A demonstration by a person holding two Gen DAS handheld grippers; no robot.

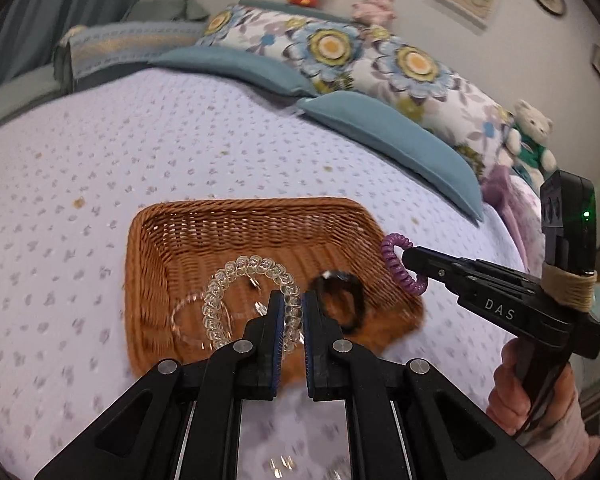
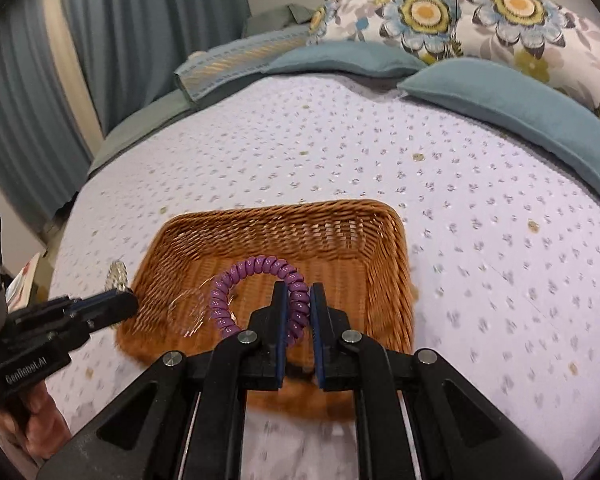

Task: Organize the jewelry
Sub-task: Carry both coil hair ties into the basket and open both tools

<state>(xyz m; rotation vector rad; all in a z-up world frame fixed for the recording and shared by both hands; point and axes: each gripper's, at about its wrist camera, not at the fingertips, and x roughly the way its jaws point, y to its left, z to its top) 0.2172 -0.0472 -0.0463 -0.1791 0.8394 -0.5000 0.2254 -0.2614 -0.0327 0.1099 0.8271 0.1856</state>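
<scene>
A brown wicker basket point(image 1: 172, 240) point(image 2: 384, 248) sits on the bed. My left gripper point(image 1: 291, 300) is shut on a clear spiral bracelet point(image 1: 228, 276) and holds it over the basket's near side; it also shows in the right wrist view point(image 2: 120, 300) at the basket's left rim. My right gripper point(image 2: 299, 292) is shut on a purple spiral bracelet point(image 2: 256, 266) point(image 1: 396, 260) above the basket; it shows in the left wrist view point(image 1: 410, 258) by the basket's right rim. A thin clear bangle point(image 1: 180, 320) point(image 2: 188, 312) and a black ring-like band point(image 1: 348, 300) lie in the basket.
The bed has a white dotted cover point(image 1: 140, 140). Teal pillows point(image 1: 388, 132) and floral pillows point(image 1: 340, 52) lie at the far side, with plush toys point(image 1: 534, 136) beyond. Blue curtains point(image 2: 120, 32) hang at the left.
</scene>
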